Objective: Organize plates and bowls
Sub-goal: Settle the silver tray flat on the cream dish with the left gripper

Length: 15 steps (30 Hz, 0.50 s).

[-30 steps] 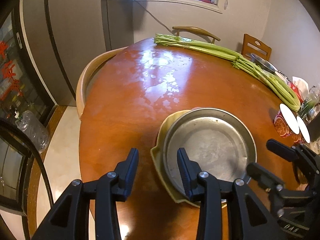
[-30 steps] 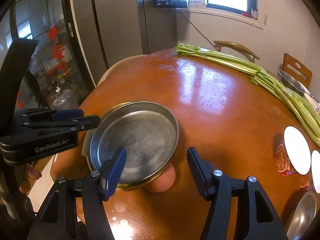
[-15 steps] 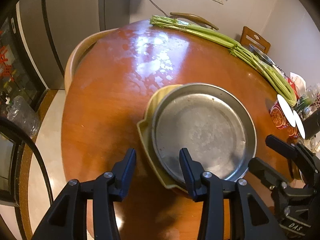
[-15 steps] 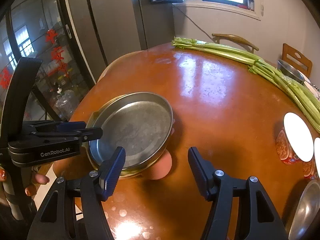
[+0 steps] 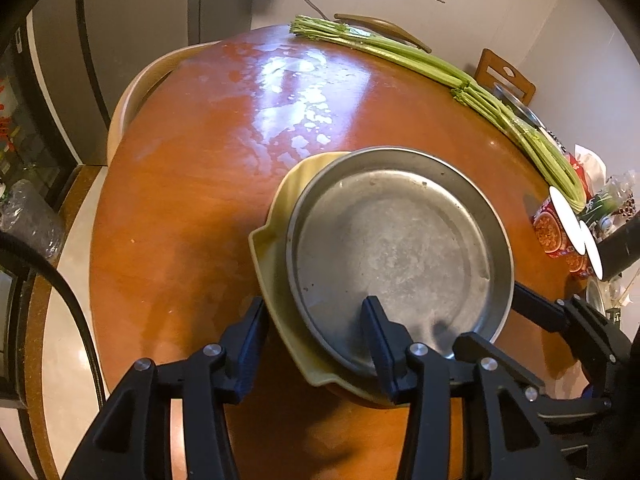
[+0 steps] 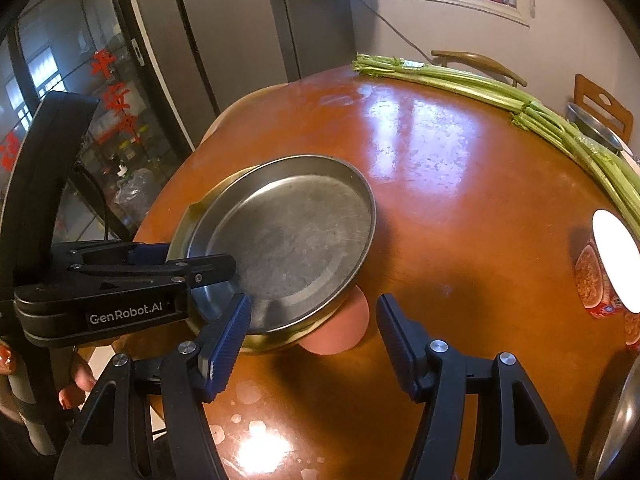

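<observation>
- The metal plate (image 5: 394, 248) sits on top of a yellow dish (image 5: 280, 216), and both rest on a pink bowl (image 6: 340, 328) that peeks out underneath on the near side; the stack stands near the desk (image 5: 208, 152) edge closest to the person
- The left gripper (image 5: 312, 340) straddles the near rims of the stack: one finger outside the yellow dish, the other over the inside of the metal plate. Its jaws are opening and the pads do not look pressed on either rim, so I read it as holding nothing
- The right gripper (image 6: 314, 336) hovers low at the other side of the stack, jaws moderately apart and empty, with the pink bowl between and just beyond its fingers
- The step in hand looks like letting go of the plate, or re-gripping to square the stack. To do it well, let the left jaws clear both rims fully before lifting away, so a pad does not catch the metal lip and drag it
- The plate sits off-centre on the dish, overhanging toward the right gripper. If it needs centring, nudge the rim gently rather than pinching, since thin steel on glaze will likely slide easily
- Keep the right gripper close as a stop; the narrow bowl below makes the stack liable to tip
- Celery (image 5: 440, 72) and cups (image 6: 600, 276) lie well apart, so they should not interfere
</observation>
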Tool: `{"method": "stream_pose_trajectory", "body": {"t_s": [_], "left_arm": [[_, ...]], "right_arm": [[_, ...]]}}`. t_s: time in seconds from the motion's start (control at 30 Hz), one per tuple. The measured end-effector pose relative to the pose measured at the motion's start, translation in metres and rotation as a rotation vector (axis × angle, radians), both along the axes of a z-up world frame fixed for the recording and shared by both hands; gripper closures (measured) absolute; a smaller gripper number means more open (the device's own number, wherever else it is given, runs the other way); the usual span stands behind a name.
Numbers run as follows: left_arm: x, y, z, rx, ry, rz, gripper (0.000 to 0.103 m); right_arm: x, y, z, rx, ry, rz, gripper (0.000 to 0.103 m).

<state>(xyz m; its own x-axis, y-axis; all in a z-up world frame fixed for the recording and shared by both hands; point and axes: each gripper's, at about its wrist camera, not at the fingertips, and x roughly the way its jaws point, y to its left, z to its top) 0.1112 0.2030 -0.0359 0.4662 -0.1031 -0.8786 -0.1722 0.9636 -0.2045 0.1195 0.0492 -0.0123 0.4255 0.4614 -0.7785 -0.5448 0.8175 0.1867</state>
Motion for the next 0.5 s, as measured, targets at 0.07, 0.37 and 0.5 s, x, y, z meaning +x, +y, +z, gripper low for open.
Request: {"method": "stream_pose_trajectory", "body": {"t_s": [0.07, 0.37, 0.5], "left_arm": [[0.002, 0.000, -0.001, -0.015, -0.002, -0.007, 0.055], [0.025, -0.021, -0.003, -0.036, 0.001, -0.059, 0.055], [0.036, -0.033, -0.003, -0.033, 0.003, -0.082, 0.055]], "right_arm": [[-0.002, 0.001, 0.000, -0.003, -0.001, 0.001, 0.036], [0.005, -0.010, -0.003, -0.014, -0.002, -0.030, 0.036], [0.011, -0.022, -0.005, -0.016, 0.003, -0.062, 0.036]]}}
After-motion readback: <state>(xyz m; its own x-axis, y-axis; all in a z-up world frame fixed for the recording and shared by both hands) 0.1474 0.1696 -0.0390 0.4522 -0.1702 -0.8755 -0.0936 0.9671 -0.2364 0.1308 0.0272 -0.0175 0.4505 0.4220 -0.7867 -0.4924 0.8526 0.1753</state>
